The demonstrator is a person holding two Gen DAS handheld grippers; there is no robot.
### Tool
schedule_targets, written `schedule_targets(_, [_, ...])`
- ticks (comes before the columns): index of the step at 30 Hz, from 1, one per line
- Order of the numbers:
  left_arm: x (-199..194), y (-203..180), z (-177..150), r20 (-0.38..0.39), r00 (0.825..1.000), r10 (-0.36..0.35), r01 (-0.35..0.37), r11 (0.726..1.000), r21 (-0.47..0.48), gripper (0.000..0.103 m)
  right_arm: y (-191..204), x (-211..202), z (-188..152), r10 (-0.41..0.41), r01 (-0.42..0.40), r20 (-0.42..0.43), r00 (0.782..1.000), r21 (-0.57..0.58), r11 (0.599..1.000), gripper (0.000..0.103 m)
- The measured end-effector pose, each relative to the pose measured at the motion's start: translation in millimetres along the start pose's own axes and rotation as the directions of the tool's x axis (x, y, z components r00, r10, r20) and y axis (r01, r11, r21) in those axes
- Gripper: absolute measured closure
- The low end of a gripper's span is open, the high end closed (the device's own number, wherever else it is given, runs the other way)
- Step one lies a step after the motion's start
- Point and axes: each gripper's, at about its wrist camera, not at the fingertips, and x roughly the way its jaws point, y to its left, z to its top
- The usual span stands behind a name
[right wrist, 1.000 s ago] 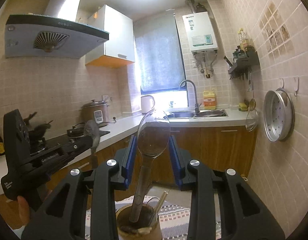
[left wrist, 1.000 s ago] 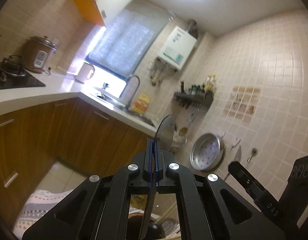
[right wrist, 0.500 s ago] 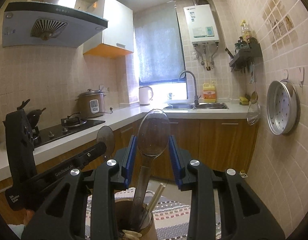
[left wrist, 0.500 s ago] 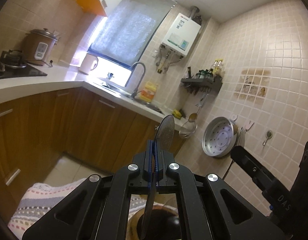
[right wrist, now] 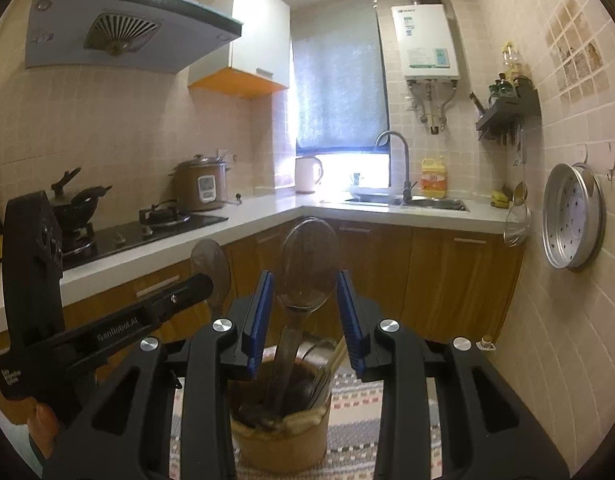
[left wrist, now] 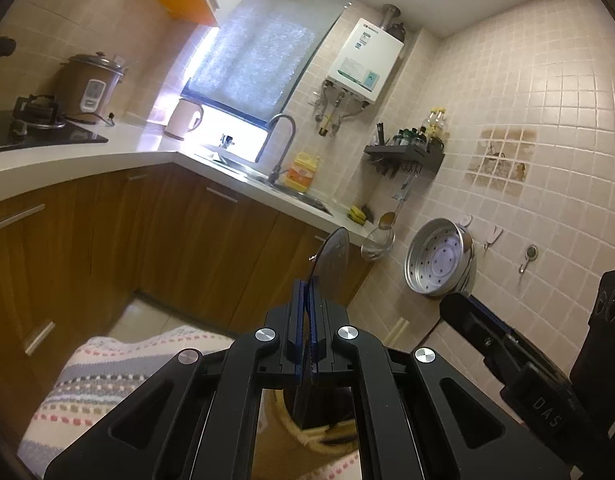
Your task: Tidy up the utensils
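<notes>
Looking along the right gripper (right wrist: 307, 312), its view shows what the left view hides: a round wooden utensil holder (right wrist: 281, 432) standing on a striped mat (right wrist: 359, 420), holding chopsticks, dark-handled tools and a large translucent spoon (right wrist: 309, 264) whose bowl rises between the blue pads (right wrist: 263, 312) without touching either, so this gripper is spread wide and grips nothing. That view also catches the left gripper (right wrist: 195, 284) from the side, reaching in from the left, a second spoon (right wrist: 210, 266) pinched in it. The left view shows that spoon (left wrist: 333, 256) edge-on, thin and grey, upright above the closed-up pads (left wrist: 293, 320), its handle running down toward the holder's rim (left wrist: 307, 438) just below. The right gripper (left wrist: 463, 312) enters at the lower right, angled inward; both tools point forward, tipped slightly up toward the kitchen counter (right wrist: 347, 208).
</notes>
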Motion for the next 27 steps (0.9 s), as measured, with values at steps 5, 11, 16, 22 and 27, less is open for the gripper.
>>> schedule_targets(5, [-19, -9, -5, -0.031, 0.999, 0.032, -0.03, 0.997, 0.066, 0.07, 10, -14, -6, 0.026, -0.027, -0.05, 0.998, -0.016, 0.999, 0.045])
schedule_targets(11, [-70, -13, 5, 0.027, 0.999, 0.04, -0.042, 0.998, 0.057, 0.054, 17, -59, -1, 0.006, -0.006, -0.002, 1.0, -0.031, 1.0, 0.029])
schedule_targets(16, [-126, -28, 21, 0.115, 0.991, 0.074, -0.085, 0.992, 0.095, 0.048, 29, -108, 10, -0.017, 0.023, 0.081, 0.997, -0.066, 0.998, 0.029])
schedule_targets(22, [-183, -52, 24, 0.177, 0.976, 0.126, -0.153, 0.977, 0.149, 0.026, 41, -158, 18, -0.03, 0.042, 0.155, 0.987, -0.072, 0.997, 0.029])
schedule_targets(27, [-215, -69, 13, 0.193, 0.959, 0.205, -0.243, 0.95, 0.196, 0.016, 47, -185, 6, -0.08, 0.093, 0.188, 0.979, -0.065, 0.994, 0.028])
